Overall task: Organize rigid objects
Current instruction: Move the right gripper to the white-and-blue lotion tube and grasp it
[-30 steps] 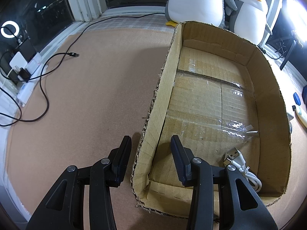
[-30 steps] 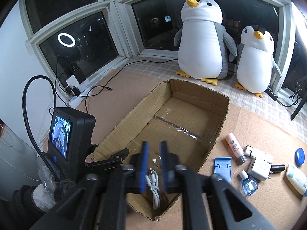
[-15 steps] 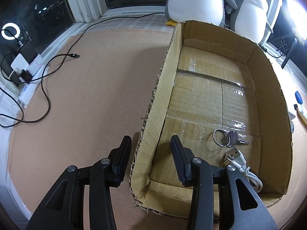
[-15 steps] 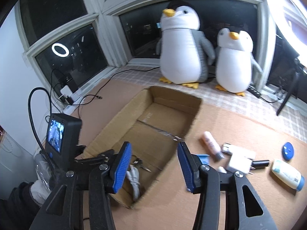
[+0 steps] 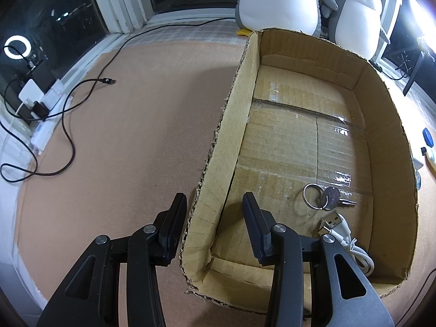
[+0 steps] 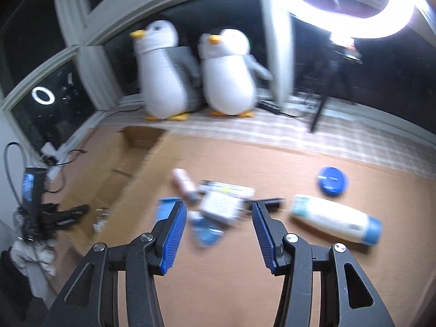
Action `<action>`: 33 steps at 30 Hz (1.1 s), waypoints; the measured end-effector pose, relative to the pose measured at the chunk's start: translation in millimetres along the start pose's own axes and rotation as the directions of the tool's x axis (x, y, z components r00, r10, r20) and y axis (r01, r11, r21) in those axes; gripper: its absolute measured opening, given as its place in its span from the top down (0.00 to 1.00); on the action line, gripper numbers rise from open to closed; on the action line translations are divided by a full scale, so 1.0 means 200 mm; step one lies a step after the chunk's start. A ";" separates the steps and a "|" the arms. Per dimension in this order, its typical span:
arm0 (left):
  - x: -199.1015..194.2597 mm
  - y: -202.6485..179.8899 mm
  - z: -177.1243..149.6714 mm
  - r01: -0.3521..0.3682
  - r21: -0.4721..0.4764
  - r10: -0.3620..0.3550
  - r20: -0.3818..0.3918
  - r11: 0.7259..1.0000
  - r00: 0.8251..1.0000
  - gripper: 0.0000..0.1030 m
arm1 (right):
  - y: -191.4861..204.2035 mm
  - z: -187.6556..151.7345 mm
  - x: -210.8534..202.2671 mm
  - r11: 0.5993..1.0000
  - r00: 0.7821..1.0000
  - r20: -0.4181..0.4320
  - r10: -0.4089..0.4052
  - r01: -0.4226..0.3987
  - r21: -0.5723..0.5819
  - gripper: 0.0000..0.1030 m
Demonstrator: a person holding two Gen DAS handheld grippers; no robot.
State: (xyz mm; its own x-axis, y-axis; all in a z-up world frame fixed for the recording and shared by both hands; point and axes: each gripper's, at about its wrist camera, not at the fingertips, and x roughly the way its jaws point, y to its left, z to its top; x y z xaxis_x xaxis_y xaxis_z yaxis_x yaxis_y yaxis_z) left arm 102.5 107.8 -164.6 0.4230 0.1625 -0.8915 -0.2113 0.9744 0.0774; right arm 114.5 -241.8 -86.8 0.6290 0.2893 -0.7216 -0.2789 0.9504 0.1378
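Note:
My left gripper (image 5: 212, 204) straddles the near left wall of the open cardboard box (image 5: 389, 147), one black finger outside and one inside, shut on that wall. On the box floor lie a key on a ring (image 5: 324, 196) and a coiled white USB cable (image 5: 346, 234). In the blurred right wrist view my right gripper (image 6: 219, 212) hangs open and empty above loose items on the mat. These are a white charger (image 6: 220, 207), a small blue bottle (image 6: 207, 233), a pink tube (image 6: 184, 181), a white bottle with a blue cap (image 6: 335, 219) and a round blue lid (image 6: 332, 181).
Two plush penguins (image 6: 163, 70) stand behind the box by the window. A black cable (image 5: 68, 125) and a power strip (image 5: 46, 114) lie left of the box. At the right rear are a ring light (image 6: 340, 5) and a tripod (image 6: 324, 98).
My right gripper opened and left the key in the box, then swung right from over the box to above the loose items. My left gripper stayed on the box wall.

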 end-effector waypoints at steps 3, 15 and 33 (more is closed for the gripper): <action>0.00 -0.01 0.00 -0.012 0.000 0.012 0.001 1.000 1.000 0.60 | -0.19 -0.01 0.00 0.998 0.999 -0.013 -0.034 0.035 0.049 0.55; 0.00 -0.02 0.01 -0.030 0.008 0.030 0.003 1.000 1.000 0.60 | -0.70 -0.04 0.12 0.983 0.992 -0.093 -0.088 0.102 0.154 0.53; -0.01 -0.03 0.00 -0.040 0.016 0.040 0.008 0.999 0.999 0.60 | -0.91 -0.04 0.21 0.957 0.985 -0.156 0.071 -0.023 0.288 0.46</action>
State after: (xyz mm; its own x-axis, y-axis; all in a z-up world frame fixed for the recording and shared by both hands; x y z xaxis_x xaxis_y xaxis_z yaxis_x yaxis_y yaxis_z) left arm 103.7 100.8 -162.9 0.4215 0.2026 -0.8839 -0.2139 0.9694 0.1202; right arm 186.3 -402.8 -147.5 0.4871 0.3342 -0.8069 -0.0727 0.9362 0.3439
